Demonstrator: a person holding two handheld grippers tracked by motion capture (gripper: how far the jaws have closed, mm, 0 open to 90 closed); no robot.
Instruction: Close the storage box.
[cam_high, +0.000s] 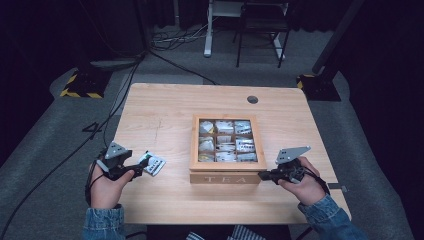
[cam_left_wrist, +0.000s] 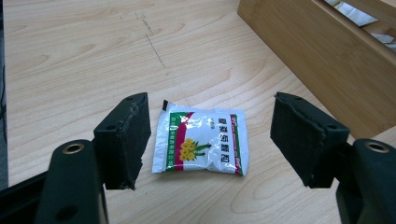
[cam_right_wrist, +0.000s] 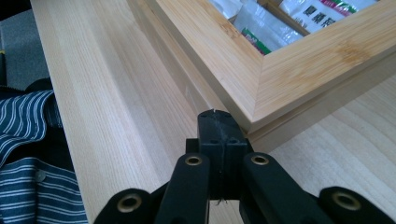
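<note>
Packet (cam_left_wrist: 201, 143) lies flat on the tabletop (cam_high: 165, 115) between the left tool's (cam_left_wrist: 210, 140) wide-open jaws, left of the tea box (cam_high: 227, 175). Best to drop straight down and pinch it mid-body. Right tool (cam_right_wrist: 219, 128) is shut empty at the box's corner.

I'm seeing a glossy, crinkled foil-like sachet (cam_left_wrist: 200, 144) on the table (cam_left_wrist: 70, 56) of pale matt wood grain. Left gripper (cam_left_wrist: 210, 140) pads look like rough black foam. The tea box (cam_right_wrist: 280, 70) is smooth, satiny bamboo-like wood.

A pale wooden table (cam_high: 165, 105) carries a tea box (cam_high: 226, 177) by the right gripper (cam_high: 264, 175) and a sachet (cam_high: 154, 165) before the left gripper (cam_high: 142, 163).
</note>
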